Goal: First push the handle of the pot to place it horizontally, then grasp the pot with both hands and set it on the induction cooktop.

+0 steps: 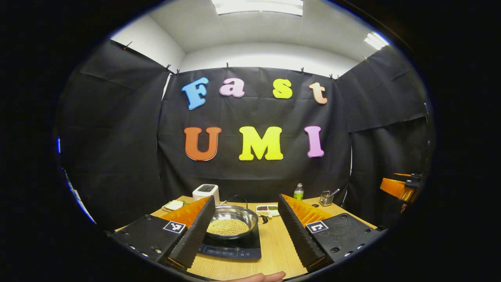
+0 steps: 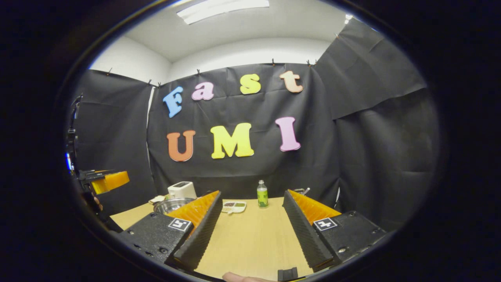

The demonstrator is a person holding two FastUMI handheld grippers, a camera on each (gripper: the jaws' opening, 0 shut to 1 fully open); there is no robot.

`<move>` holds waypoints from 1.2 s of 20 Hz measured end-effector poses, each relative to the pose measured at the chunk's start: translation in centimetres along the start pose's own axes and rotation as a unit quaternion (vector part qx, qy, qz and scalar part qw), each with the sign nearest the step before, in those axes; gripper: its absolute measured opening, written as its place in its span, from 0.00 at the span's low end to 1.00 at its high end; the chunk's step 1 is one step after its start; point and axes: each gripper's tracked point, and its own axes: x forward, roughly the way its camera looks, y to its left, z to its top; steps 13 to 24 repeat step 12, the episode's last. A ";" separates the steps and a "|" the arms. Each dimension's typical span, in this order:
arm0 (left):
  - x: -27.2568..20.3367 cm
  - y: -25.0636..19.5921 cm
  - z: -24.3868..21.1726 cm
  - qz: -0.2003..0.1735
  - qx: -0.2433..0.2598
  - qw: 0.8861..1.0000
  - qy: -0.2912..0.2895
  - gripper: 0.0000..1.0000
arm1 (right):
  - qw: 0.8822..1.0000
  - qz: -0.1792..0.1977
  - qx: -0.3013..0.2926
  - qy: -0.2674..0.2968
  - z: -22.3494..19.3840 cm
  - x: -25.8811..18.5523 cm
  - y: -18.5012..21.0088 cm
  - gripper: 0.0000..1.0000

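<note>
Your left gripper [image 1: 242, 231] gapes wide, holding nothing; your right gripper [image 2: 250, 235] is equally wide and empty. The pot [image 1: 231, 221] of beans sits on the induction cooktop [image 1: 231, 248], between the left gripper's fingers, the bottle [image 1: 298, 192] behind it.

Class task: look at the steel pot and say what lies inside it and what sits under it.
Inside the pot: yellowish beans. Under it: the induction cooktop. The beans hide the pot's bottom.

Black cloth [image 1: 117, 137] drapes 3 sides of the booth, clipped along its upper edge. Above it, white walls [image 2: 250, 49] and a ceiling light panel [image 1: 257, 6] fill the top of the frame. A light wooden table [image 2: 250, 239] spans the lower centre.
</note>
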 end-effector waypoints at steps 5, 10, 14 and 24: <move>0.0 -0.2 -0.5 -0.008 0.001 1.000 0.006 0.96 | 1.000 -0.004 0.000 0.002 0.0 0.3 0.4 0.99; 0.0 -0.1 -0.7 -0.015 0.011 1.000 0.009 0.96 | 1.000 -0.001 -0.001 0.014 -0.4 0.4 0.7 0.96; 0.0 -0.1 -1.1 -0.014 0.010 1.000 0.013 0.96 | 1.000 -0.001 -0.004 0.016 -0.4 0.4 0.7 0.96; 0.0 -0.1 -1.1 -0.014 0.010 1.000 0.013 0.96 | 1.000 -0.001 -0.004 0.016 -0.4 0.4 0.7 0.96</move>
